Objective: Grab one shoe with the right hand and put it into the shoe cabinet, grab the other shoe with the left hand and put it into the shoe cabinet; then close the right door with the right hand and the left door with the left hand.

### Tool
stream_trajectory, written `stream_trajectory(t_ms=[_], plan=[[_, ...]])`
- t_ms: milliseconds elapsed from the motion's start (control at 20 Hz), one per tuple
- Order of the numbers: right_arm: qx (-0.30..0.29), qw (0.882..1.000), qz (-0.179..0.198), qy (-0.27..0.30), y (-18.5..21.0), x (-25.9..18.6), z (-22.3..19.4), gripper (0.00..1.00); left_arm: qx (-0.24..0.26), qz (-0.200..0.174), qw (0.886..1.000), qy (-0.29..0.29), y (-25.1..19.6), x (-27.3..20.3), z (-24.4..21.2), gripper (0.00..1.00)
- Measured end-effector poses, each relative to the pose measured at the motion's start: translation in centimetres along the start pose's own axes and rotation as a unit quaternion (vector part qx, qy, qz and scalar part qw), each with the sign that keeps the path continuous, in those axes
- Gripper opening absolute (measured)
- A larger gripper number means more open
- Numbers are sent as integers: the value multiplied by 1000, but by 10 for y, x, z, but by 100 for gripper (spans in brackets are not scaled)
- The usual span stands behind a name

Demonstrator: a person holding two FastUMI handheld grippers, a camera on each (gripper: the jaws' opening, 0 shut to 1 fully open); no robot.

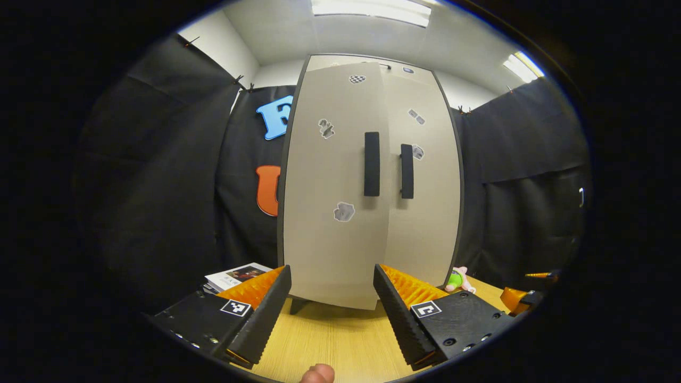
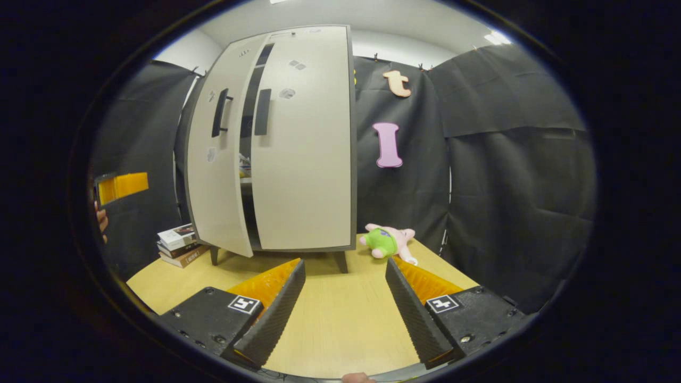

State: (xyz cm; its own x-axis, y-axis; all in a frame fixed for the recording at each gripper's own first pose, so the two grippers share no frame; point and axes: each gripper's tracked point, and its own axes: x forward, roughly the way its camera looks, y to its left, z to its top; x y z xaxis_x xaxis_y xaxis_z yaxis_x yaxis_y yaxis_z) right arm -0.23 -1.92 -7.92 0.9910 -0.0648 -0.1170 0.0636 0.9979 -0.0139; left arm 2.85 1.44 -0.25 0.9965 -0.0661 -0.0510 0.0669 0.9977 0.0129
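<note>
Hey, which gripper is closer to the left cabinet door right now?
Left. The left gripper sits right in front of the ajar left door; the right gripper is farther back, facing the right door.

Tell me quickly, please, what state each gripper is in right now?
Left gripper: open, holding nothing, facing the shoe cabinet.
Right gripper: open, holding nothing, over the table.

Plush toy (image 2: 387, 240) lying on wooden table (image 2: 340, 319); book stack (image 2: 180, 244) at table's far-left corner.
</note>
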Motion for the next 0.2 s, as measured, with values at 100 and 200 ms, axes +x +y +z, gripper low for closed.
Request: stream_trajectory(t_ms=[100, 200], plan=[[-2, 1000, 2, 1, 1, -2, -1, 96, 2, -1, 1000, 2, -11, -7, -13, 93], [-4, 1000, 2, 3, 1, -2, -3, 99, -10, -13, 1000, 12, -25, -13, -27, 93]])
